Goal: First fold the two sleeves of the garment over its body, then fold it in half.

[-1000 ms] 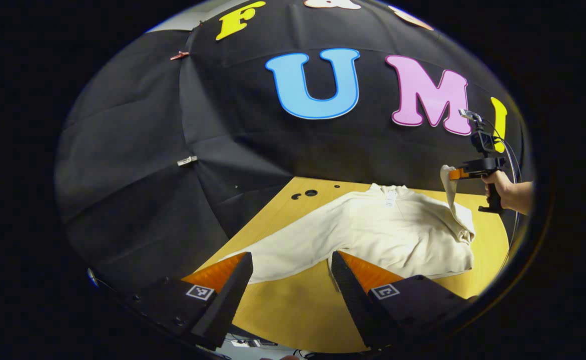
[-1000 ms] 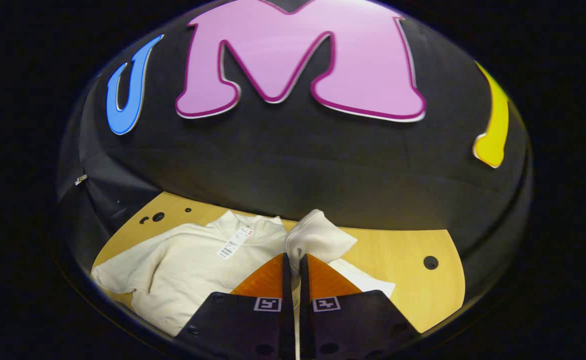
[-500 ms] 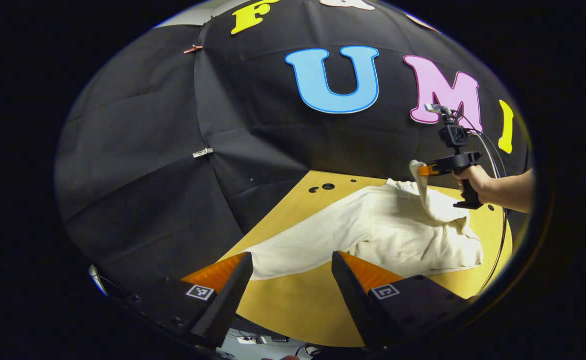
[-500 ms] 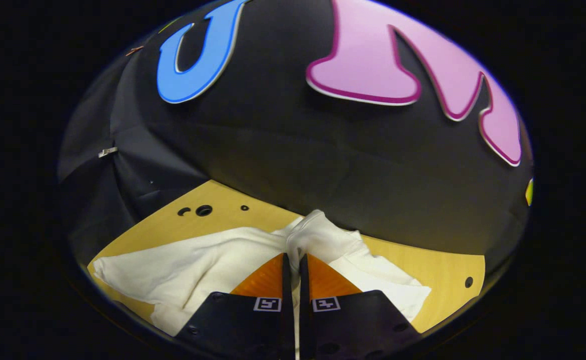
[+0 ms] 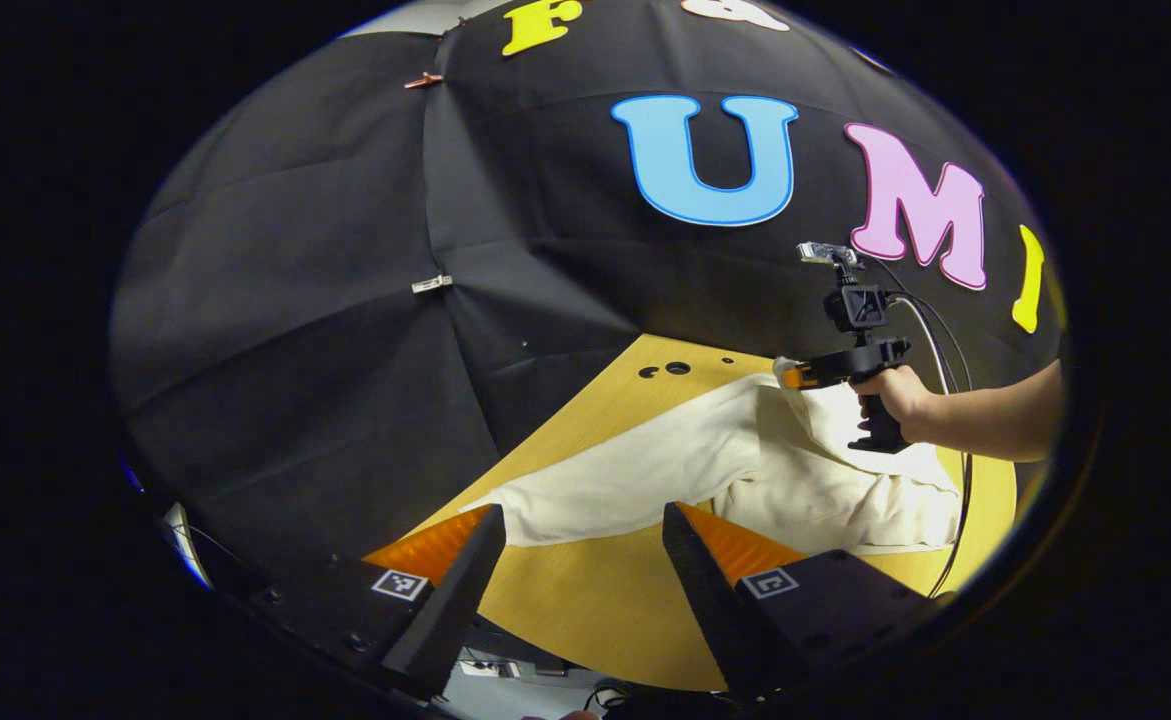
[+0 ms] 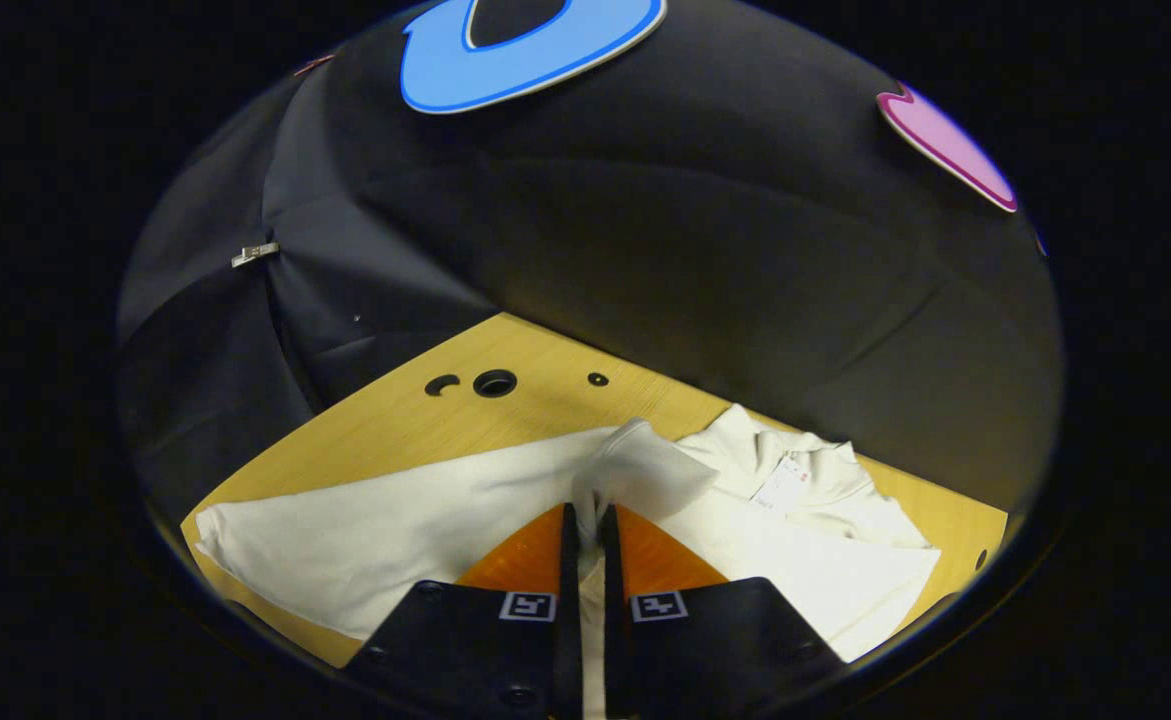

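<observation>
Currently you are carrying one sleeve [image 6: 635, 470], pinched in your right tool [image 6: 587, 520], over the garment [image 5: 745, 470] lying across the desk [image 5: 585, 610]; left tool [image 5: 580, 545] is hovering spread at its near edge; the other sleeve [image 5: 595, 490] and halving remain.

Both views sharp, no blur. Light falls from above onto wooden table [image 5: 585, 610], which glows bright. Cream garment [image 6: 395, 520] nearly washed out white. Black cloth wall dim. Edges curve and darken from 3 to 9 o'clock.
</observation>
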The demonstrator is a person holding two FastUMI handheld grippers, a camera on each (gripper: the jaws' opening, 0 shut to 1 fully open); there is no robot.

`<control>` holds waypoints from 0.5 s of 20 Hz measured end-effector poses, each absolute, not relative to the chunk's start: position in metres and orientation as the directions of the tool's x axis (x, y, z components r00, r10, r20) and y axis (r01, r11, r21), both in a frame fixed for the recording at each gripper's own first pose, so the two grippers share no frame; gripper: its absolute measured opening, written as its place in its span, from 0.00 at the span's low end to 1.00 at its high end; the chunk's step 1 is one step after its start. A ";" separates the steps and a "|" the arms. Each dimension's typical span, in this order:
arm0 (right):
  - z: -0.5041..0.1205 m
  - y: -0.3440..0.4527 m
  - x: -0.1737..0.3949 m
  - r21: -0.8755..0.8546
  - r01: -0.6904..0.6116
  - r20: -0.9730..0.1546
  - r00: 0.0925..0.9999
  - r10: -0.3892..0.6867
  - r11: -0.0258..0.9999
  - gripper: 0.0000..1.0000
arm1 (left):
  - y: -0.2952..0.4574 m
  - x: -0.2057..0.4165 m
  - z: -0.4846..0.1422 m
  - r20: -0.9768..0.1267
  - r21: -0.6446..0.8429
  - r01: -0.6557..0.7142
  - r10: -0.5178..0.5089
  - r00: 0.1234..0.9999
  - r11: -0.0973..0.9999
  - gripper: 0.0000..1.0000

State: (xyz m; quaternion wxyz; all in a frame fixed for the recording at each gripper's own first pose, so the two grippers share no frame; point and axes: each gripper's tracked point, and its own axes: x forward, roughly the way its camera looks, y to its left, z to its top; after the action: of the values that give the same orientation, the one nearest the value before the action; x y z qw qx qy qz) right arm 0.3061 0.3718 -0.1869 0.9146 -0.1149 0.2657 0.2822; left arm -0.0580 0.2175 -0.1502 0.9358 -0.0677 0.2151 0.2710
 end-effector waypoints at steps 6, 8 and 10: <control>-0.166 0.385 0.277 0.022 -0.617 -0.505 0.672 0.542 0.786 0.66 | 0.232 -0.058 -0.153 -0.413 0.010 -0.546 0.501 0.761 0.838 0.98; -0.153 0.366 0.275 0.033 -0.585 -0.484 0.700 0.525 0.810 1.00 | 0.244 -0.053 -0.155 -0.402 0.004 -0.554 0.508 0.762 0.833 0.98; -0.140 0.336 0.272 0.045 -0.536 -0.468 0.734 0.492 0.843 0.98 | 0.258 -0.046 -0.164 -0.398 -0.007 -0.567 0.518 0.757 0.823 0.98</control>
State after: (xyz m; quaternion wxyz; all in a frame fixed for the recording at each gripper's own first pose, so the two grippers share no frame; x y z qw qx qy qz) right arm 0.2719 0.3365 -0.1404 0.9300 -0.0465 0.2379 0.2762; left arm -0.0461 0.2579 -0.1640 0.9351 -0.0637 0.1931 0.2902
